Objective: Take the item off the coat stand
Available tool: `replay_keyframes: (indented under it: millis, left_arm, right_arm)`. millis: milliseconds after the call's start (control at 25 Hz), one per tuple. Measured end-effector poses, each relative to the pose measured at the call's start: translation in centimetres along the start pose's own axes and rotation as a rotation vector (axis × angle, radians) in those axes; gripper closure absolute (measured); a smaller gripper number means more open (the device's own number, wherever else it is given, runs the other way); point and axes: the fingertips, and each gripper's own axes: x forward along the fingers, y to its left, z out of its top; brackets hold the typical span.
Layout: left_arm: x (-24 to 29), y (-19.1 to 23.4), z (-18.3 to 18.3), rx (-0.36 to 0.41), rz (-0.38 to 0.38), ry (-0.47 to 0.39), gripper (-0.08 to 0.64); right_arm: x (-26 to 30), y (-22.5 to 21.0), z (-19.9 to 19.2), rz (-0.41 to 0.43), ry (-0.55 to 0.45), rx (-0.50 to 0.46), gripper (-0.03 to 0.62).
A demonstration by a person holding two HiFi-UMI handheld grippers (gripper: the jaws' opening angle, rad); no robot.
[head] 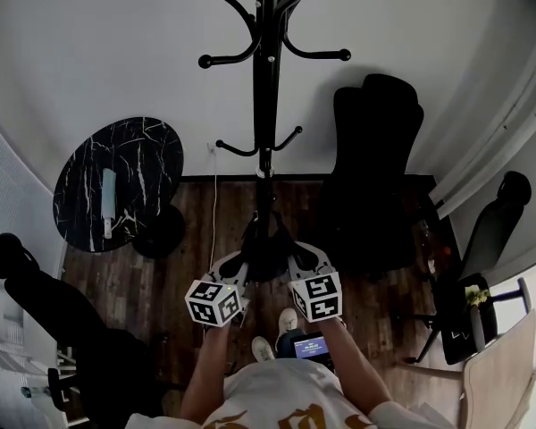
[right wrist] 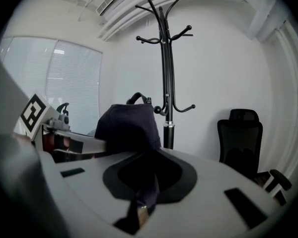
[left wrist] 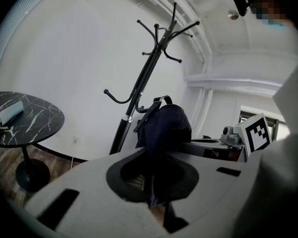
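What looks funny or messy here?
Nothing is spilled or broken. The only odd sight is the dark bag bunched between the left gripper and right gripper, both pinching its cloth beside the coat stand, whose upper hooks are bare.

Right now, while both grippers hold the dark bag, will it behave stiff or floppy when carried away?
Probably floppy: the dark bag is cloth, pinched into folds in the right gripper and left gripper. It likely sags between them. Its loose strap may snag.

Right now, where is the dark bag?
In the head view's middle, the dark bag is pinched between the left gripper and the right gripper, close in front of the coat stand.
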Motion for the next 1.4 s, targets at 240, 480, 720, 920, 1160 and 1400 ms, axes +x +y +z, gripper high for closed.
replay_keyframes:
  millis: [240, 480, 720, 920, 1160, 1400]
  left_arm:
    - [-0.5, -0.2, 0.8, 0.0, 0.022, -0.024, 0.531]
    - [-0.7, -1.4, 0.6, 0.004, 0.042, -0.034, 0.531]
    - [-1.5, -3.2, 0.7, 0.012, 0.063, -0.043, 0.531]
    - [-2.3, -4.6, 0.6, 0.018, 0.074, -0.052, 0.531]
    - [-3.5, -6.7, 0.1, 0.029, 0.087, -0.062, 0.531]
    - [-4.9, -8.9, -0.1, 0.034, 0.084, -0.069, 0.531]
  right_arm:
    - [-0.3, 0.3, 0.9, 0.021, -0.026, 0.007, 0.563]
    - [-1.2, -0.2, 0.9, 0.068, -0.052, 0.026, 0.563]
    - [-2.8, -0.4, 1.1, 0.084, -0.062, 0.043, 0.563]
    - [-4.5, -0.2, 0.9, 0.085, -0.064, 0.052, 0.563]
    - [-6.8, -0.1, 0.4, 0.091, -0.08, 0.067, 0.563]
    - [-9.4, 0.1, 0.5, 0.083, -0.097, 0.07, 0.563]
